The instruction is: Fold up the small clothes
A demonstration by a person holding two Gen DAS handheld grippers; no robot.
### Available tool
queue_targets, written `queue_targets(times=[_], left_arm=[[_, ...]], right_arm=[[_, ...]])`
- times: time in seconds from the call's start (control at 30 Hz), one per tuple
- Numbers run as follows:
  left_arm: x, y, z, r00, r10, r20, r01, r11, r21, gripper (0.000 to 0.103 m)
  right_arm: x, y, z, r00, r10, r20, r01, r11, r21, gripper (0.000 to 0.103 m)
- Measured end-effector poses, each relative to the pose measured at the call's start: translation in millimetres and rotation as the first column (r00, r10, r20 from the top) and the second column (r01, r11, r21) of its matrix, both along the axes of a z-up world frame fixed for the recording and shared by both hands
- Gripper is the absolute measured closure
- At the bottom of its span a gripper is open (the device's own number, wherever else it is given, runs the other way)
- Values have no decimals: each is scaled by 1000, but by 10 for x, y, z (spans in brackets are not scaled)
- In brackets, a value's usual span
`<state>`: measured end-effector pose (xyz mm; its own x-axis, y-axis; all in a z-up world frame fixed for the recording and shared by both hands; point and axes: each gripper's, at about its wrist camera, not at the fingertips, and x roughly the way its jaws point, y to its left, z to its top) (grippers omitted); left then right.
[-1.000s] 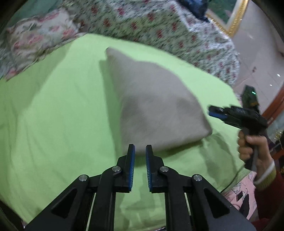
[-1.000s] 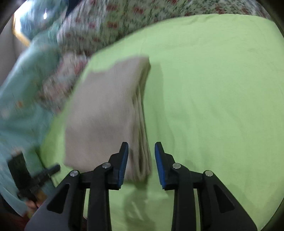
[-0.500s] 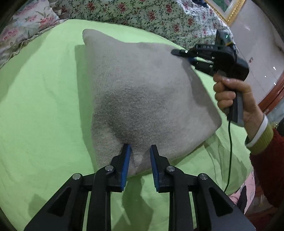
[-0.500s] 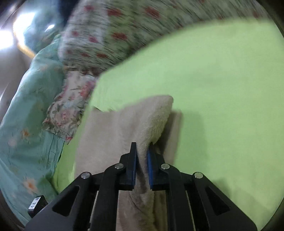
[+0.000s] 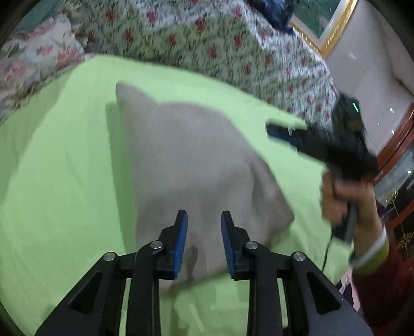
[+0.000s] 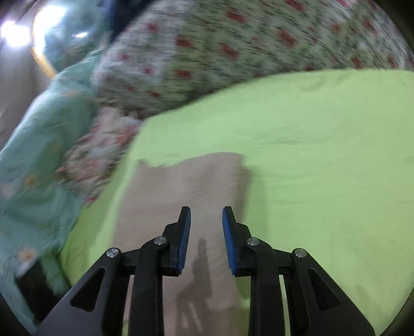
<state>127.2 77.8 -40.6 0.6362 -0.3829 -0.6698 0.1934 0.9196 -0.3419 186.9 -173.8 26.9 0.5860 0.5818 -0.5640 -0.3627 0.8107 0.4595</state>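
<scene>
A folded beige knit garment [image 5: 196, 165] lies flat on the lime-green bed sheet [image 5: 64, 181]; it also shows in the right wrist view [image 6: 186, 196]. My left gripper [image 5: 204, 224] is open and empty, hovering over the garment's near edge. My right gripper [image 6: 206, 219] is open and empty above the garment's right side. In the left wrist view the right gripper [image 5: 284, 131] shows at the right, blurred, held by a hand [image 5: 341, 201] beyond the garment's far right edge.
A floral quilt [image 5: 220, 44] is piled along the back of the bed, also in the right wrist view [image 6: 258, 44]. A teal floral blanket [image 6: 38, 155] lies at the left. A framed picture [image 5: 328, 23] and wooden furniture [image 5: 396, 165] stand at the right.
Both grippers have opened and let go of the garment. They have drawn back and up from it. The garment now lies flat on the sheet.
</scene>
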Motion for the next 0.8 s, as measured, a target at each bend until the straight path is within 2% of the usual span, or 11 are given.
queue_targets(times=[0.1,0.13,0.2,0.27,0.37,0.53,0.63,0.7,0.73,0.8], left_arm=[[322,45,-35,999,44,-10,-44,999,11,74],[441,82,-109,998,42,-40,-43,999,-14,75],[597,140,-259,993,43,-106,-46,999,-28,82],[672,205,-336,992,38,-123,-46,997,-59,85],[708,250,-357,991,42,-128,-49,997,-52,87],[409,229,-256,994,63,-92,-66,997,-36,88],[81,189,-224,996,40,-84,-42,999,-30,79],[-187,157,-240,997,5,-73,-8,999,-40,76],[-304,118,-286,997,-8,-75,6,999,-31,73],[-430,73,-479,992,16,-121,-11,999,37,71]], right_arm=[[-58,227,-125,998,48,-31,-50,998,-49,76],[-57,238,-215,998,43,-51,-47,996,-77,76],[2,271,-452,993,13,-119,-31,989,-145,78],[49,210,-685,990,-1,-144,-18,992,-126,80],[34,101,-731,992,-5,-128,-4,998,-64,80],[-110,62,-670,993,1,-119,-13,994,-104,78],[-421,32,-625,994,-5,-108,-9,991,-133,77],[-631,5,-646,994,-18,-107,1,988,-156,77],[-734,-3,-676,994,-22,-107,3,986,-167,77],[-898,-28,-764,994,-24,-105,2,979,-202,77]])
